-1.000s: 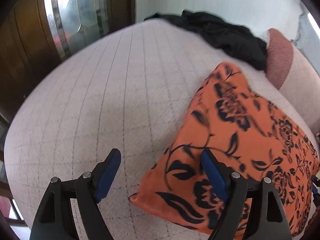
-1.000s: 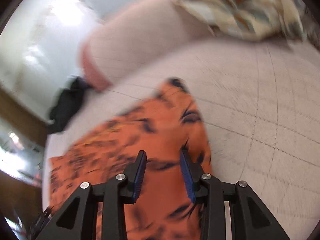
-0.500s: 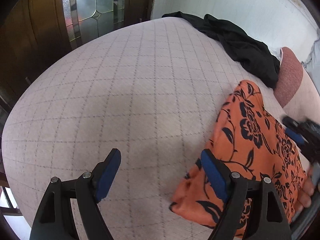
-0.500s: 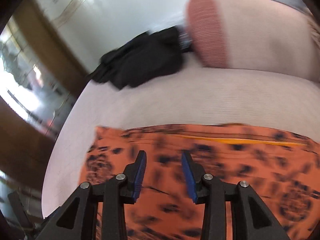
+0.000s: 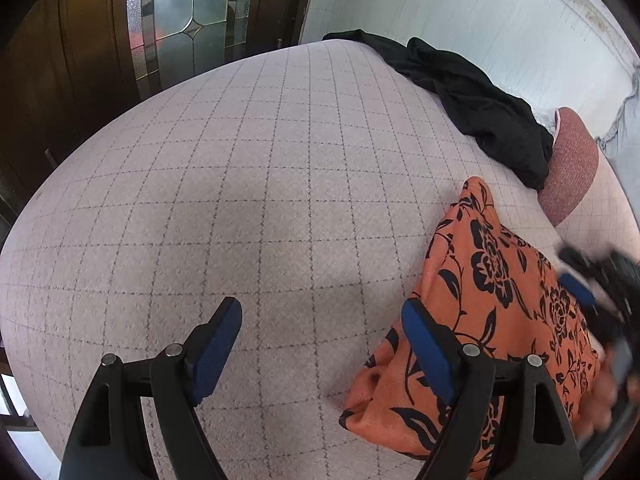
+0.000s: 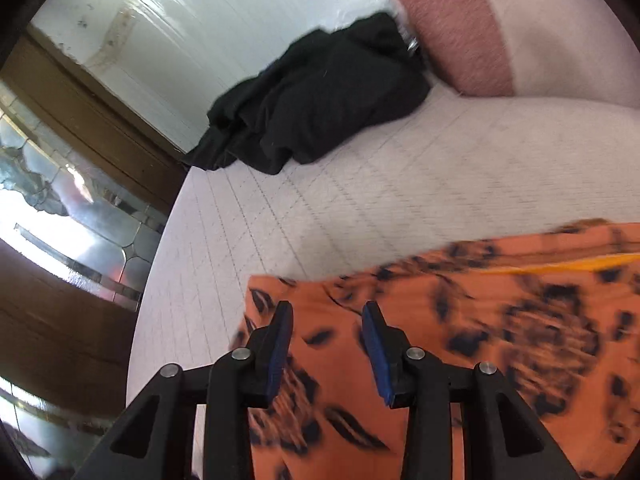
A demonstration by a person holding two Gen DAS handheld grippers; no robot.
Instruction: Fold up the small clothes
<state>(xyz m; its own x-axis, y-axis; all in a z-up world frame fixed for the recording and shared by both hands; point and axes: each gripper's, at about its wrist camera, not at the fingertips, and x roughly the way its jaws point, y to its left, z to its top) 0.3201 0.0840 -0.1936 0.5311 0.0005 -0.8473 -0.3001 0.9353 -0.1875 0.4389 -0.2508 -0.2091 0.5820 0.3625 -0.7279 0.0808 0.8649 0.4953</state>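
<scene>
An orange garment with black flowers [image 5: 492,308] lies folded on the pale checked bed at the right of the left wrist view. My left gripper [image 5: 322,340] is wide open and empty, its right finger at the garment's near corner. My right gripper [image 6: 326,338] is partly open and empty above the orange garment [image 6: 460,340], near its left corner; it also shows blurred at the right edge of the left wrist view [image 5: 592,284].
A black garment [image 5: 472,100] lies crumpled at the far side of the bed by the white wall, also in the right wrist view [image 6: 320,96]. A pink pillow [image 5: 570,160] lies next to it. A wooden door with patterned glass [image 5: 188,20] stands beyond the bed.
The left gripper has drawn back to the left, so the orange garment sits further right. The right gripper has swung over the garment toward its left corner, jaws still partly open.
</scene>
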